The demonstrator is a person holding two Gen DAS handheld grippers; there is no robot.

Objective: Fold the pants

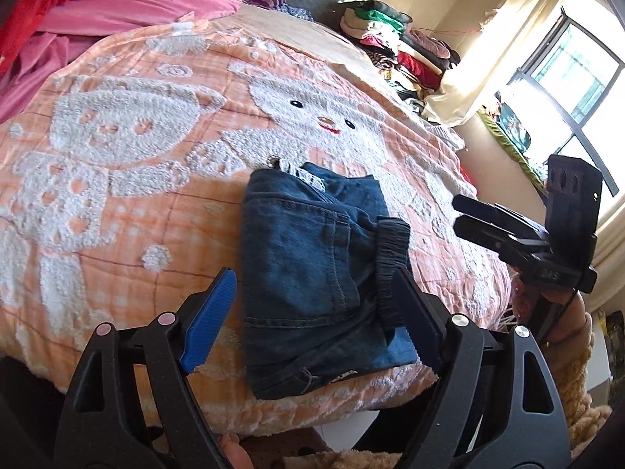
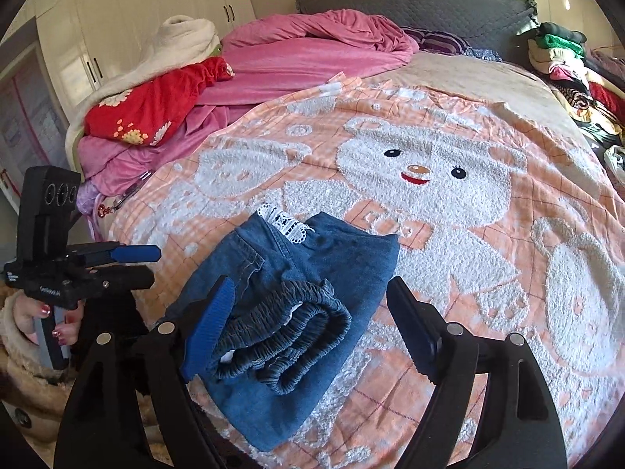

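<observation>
A small pair of blue jeans lies folded into a compact packet on the orange bear-patterned blanket, near the bed's front edge. Its gathered elastic waistband lies on top, and white lace trim peeks out at the far end. My left gripper hovers open over the packet's near part, pads clear of the denim. My right gripper also stands open above the waistband, touching nothing. Each gripper shows in the other's view: the right gripper to the right of the jeans, the left gripper to their left, hand-held.
A pink duvet and a red flowered garment are heaped at the bed's far left. A pile of clothes sits at the far right beside a bright window. White wardrobes stand behind. Bare blanket stretches right of the jeans.
</observation>
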